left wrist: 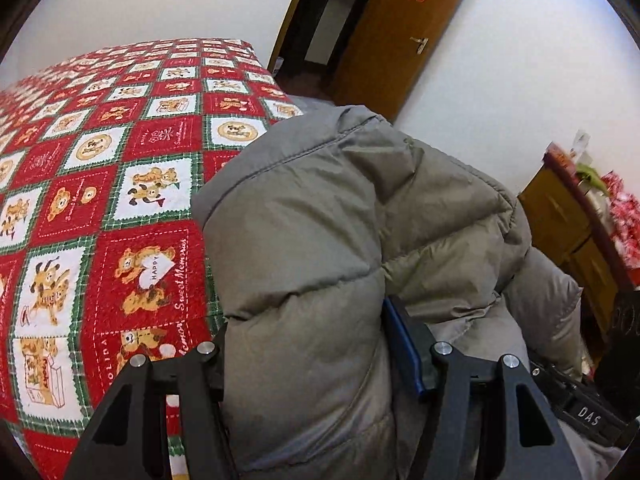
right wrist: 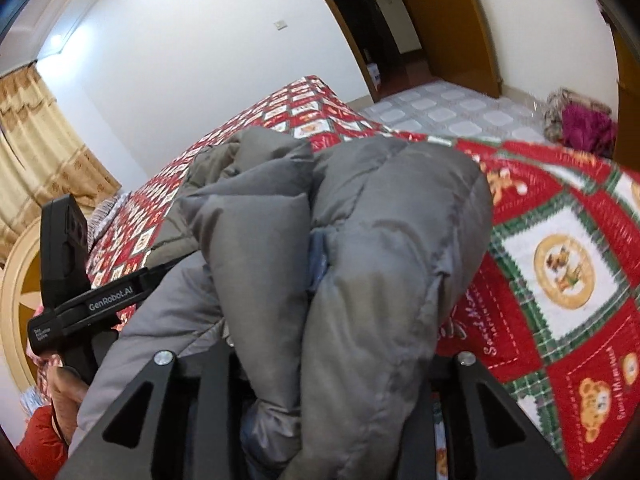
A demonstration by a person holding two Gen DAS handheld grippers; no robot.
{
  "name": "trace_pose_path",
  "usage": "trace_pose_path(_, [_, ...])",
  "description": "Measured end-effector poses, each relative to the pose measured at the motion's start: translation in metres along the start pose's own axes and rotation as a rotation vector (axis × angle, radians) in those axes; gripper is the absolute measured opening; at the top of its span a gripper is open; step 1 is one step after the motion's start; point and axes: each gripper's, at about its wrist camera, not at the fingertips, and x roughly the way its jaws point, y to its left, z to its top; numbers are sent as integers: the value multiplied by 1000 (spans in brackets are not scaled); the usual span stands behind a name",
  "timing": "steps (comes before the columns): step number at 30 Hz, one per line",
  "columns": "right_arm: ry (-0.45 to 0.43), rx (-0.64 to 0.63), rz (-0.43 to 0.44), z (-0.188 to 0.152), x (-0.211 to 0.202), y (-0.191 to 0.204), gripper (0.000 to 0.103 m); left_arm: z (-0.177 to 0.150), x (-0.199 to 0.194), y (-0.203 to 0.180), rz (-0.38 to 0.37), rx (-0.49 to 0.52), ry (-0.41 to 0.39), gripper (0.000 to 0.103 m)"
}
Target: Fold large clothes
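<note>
Puffy grey jacket of thin, smooth cloth with a soft shine, full of small wrinkles and sewn lines. Red, white and green bear bedspread of flat, matt cloth with a printed stitch look. Left gripper and right gripper of matt black plastic, with small shiny metal bolts. Blue pad on one left finger, smooth and a bit glossy. Door of smooth, shiny brown wood with a metal handle. Cabinet of brown wood too. Curtain of soft, tan cloth with folds. Walls smooth and white.
</note>
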Motion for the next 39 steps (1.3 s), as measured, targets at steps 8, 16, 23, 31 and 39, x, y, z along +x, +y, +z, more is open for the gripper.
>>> trace_pose_path(8, [-19, 52, 32, -16, -6, -15, 43, 3, 9, 6, 57, -34, 59, 85])
trace_pose_path(16, [-132, -31, -137, -41, -97, 4, 73, -5, -59, 11, 93, 60, -6, 87])
trace_pose_path(23, [-196, -75, -199, -15, -158, 51, 61, -26, -86, 0, 77, 56, -1, 87])
trace_pose_path(31, [-43, 9, -252, 25, -72, 98, 60, -45, -79, -38, 236, 178, -14, 87])
trace_pose_path(39, [-28, -88, -492, -13, -21, 61, 38, -51, -65, -36, 271, 170, -36, 97])
